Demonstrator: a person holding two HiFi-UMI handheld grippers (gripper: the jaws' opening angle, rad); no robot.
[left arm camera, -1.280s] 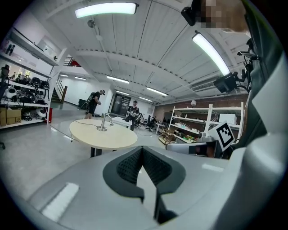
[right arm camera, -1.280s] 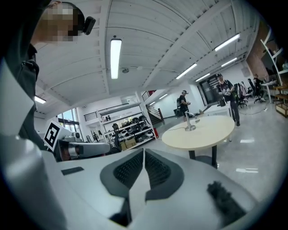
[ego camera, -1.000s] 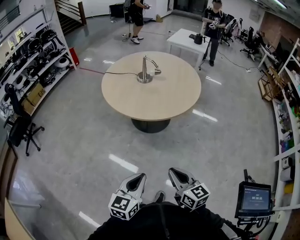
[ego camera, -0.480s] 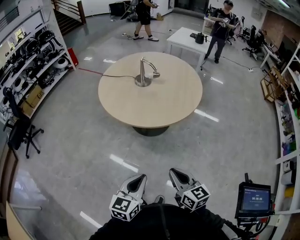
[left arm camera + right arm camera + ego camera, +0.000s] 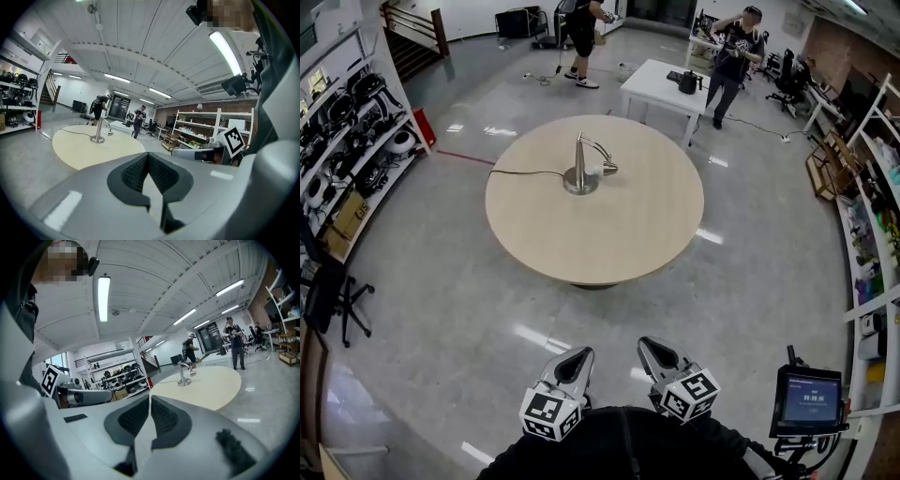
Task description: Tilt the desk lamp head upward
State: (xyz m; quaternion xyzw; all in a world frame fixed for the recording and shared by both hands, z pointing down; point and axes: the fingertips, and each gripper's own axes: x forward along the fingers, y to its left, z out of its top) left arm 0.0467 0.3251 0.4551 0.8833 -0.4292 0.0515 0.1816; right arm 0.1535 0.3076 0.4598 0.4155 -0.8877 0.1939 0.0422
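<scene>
Two hand-held tools sit low at the wearer's waist: the left gripper (image 5: 577,355) and the right gripper (image 5: 650,346) each have their ribbed black pads pressed together on nothing, and a black-and-white marker cube caps each grey body. Just to the right, a small dark screen (image 5: 809,400) glows blue on a stand.

Glossy grey floor (image 5: 450,309) separates them from a round table (image 5: 609,244) with a pale, matte wood-tone top. The desk lamp (image 5: 581,167) stands well out of reach on the table's far left part. It is brushed metal, with a round base, an upright post and a thin curved arm, and its small head (image 5: 607,169) droops to the right. A black cord (image 5: 525,172) trails off leftward.

White wall shelves (image 5: 370,112) at left hold dark rounded gear and cardboard boxes (image 5: 352,197). Beyond, a white rectangular table (image 5: 652,84) carries a dark object (image 5: 686,82), with two people (image 5: 733,52) standing nearby.
</scene>
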